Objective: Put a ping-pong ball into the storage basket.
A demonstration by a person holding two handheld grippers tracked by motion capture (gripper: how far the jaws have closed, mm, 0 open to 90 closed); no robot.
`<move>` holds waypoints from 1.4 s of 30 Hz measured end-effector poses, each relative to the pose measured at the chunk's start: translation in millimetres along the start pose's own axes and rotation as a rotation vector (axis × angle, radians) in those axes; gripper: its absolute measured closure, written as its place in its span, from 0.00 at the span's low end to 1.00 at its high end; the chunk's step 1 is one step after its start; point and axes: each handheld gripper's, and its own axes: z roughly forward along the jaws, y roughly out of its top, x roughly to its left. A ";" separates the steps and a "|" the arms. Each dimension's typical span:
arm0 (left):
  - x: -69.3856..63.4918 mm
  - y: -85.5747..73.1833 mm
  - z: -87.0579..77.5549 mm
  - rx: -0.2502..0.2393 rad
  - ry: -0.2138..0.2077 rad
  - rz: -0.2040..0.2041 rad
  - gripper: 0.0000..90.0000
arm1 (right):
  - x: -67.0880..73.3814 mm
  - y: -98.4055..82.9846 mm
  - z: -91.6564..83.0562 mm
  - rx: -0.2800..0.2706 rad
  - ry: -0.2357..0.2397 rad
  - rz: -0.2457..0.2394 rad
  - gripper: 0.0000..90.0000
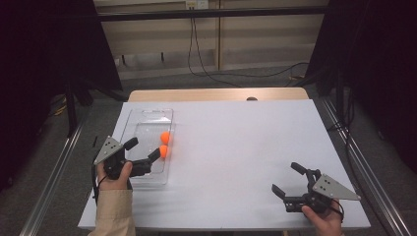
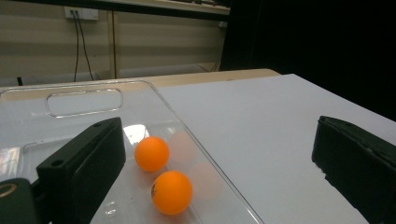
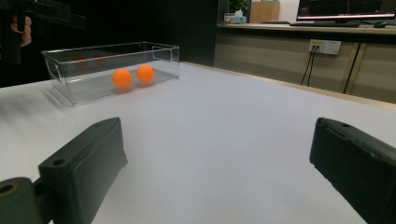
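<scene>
A clear plastic bin (image 1: 146,116) stands on the left part of the white table (image 1: 236,147). Two orange balls (image 1: 165,138) (image 1: 163,151) lie inside it, against its right wall. My left gripper (image 1: 145,148) hovers open over the bin's near end, one jaw above the bin and the other beside the nearer ball. In the left gripper view both balls (image 2: 152,153) (image 2: 172,192) rest on the bin floor (image 2: 84,100) between the wide-apart jaws of the left gripper (image 2: 217,140). My right gripper (image 1: 286,178) (image 3: 217,140) is open and empty at the table's near right. Seen from it, the bin (image 3: 70,84) and balls (image 3: 122,78) lie far off.
The table's near edge runs just under both hands. A wooden strip (image 1: 216,94) borders the far edge. Metal rails (image 1: 54,167) flank the table on both sides. Cables (image 1: 196,54) trail on the floor behind. The other hand (image 3: 21,28) with its gripper is at the top left of the right gripper view.
</scene>
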 end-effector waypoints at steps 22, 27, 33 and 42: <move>0.2 -15.2 -11.0 -0.050 -0.027 0.006 0.03 | -0.1 -0.3 0.2 0.001 -0.002 0.000 0.03; -2.9 -20.8 -11.3 -0.055 -0.031 0.019 0.03 | -0.1 -0.1 0.5 0.000 0.000 -0.002 0.03; -3.9 -24.2 -10.8 -0.063 -0.052 0.018 0.03 | -0.1 0.0 0.3 0.000 0.001 -0.003 0.03; -4.8 -31.0 -11.7 -0.061 -0.062 0.020 0.03 | 0.1 -0.3 0.9 0.001 0.002 0.000 0.03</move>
